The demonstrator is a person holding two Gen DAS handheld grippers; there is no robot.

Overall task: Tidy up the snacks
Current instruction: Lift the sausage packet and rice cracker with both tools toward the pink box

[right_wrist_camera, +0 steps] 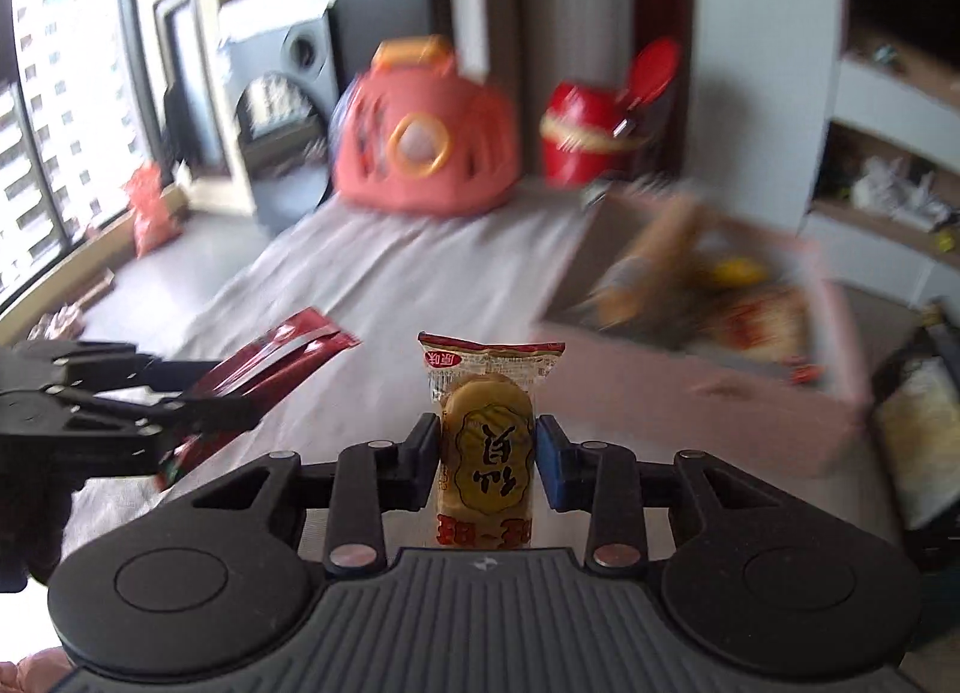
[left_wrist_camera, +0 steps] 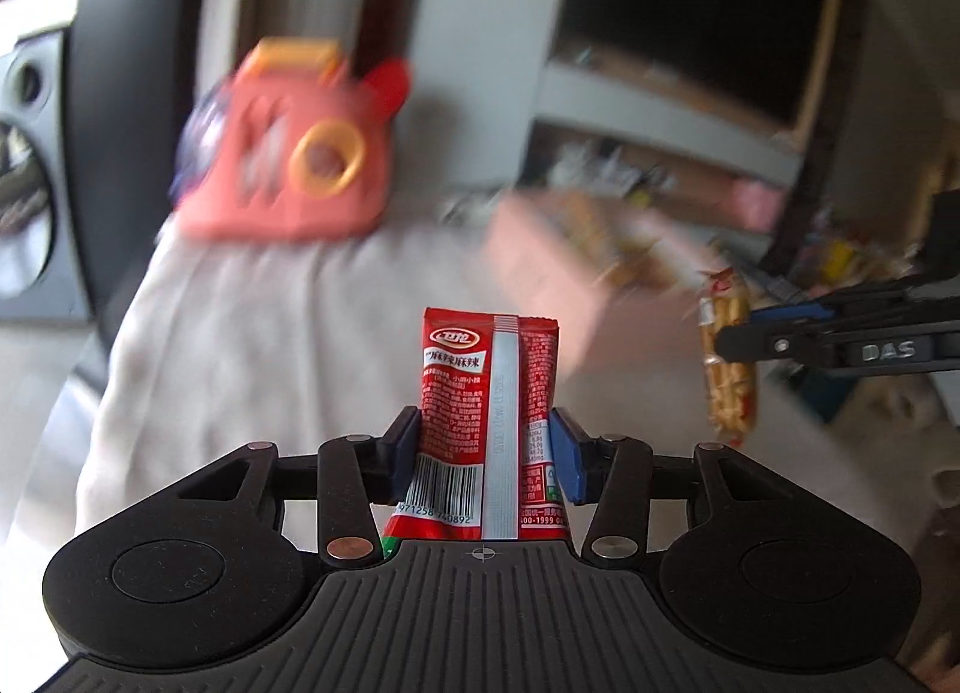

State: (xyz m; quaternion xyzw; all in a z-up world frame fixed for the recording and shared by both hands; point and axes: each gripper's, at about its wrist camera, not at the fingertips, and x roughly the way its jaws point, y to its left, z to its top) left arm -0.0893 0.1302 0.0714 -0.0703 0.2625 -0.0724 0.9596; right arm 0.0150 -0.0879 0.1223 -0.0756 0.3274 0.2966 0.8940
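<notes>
My left gripper (left_wrist_camera: 486, 447) is shut on a red snack packet (left_wrist_camera: 489, 393) that stands upright between its pads, lifted above the cloth-covered table (left_wrist_camera: 270, 333). My right gripper (right_wrist_camera: 487, 456) is shut on a yellow rice-cracker packet (right_wrist_camera: 487, 429), also upright and off the table. In the right wrist view the left gripper (right_wrist_camera: 180, 423) shows at the left edge with the red packet (right_wrist_camera: 282, 357) slanting out of it. In the left wrist view the right gripper (left_wrist_camera: 738, 342) enters from the right with the cracker packet (left_wrist_camera: 729, 357) hanging from it. A pink box (right_wrist_camera: 708, 381) holding several snacks stands at the right.
A pink-red plastic basket (right_wrist_camera: 420, 147) with an orange handle sits at the table's far end, with a red lidded bin (right_wrist_camera: 588, 135) beside it. A grey speaker (right_wrist_camera: 282, 117) stands at the far left by the window. Shelves (right_wrist_camera: 888, 165) line the right wall.
</notes>
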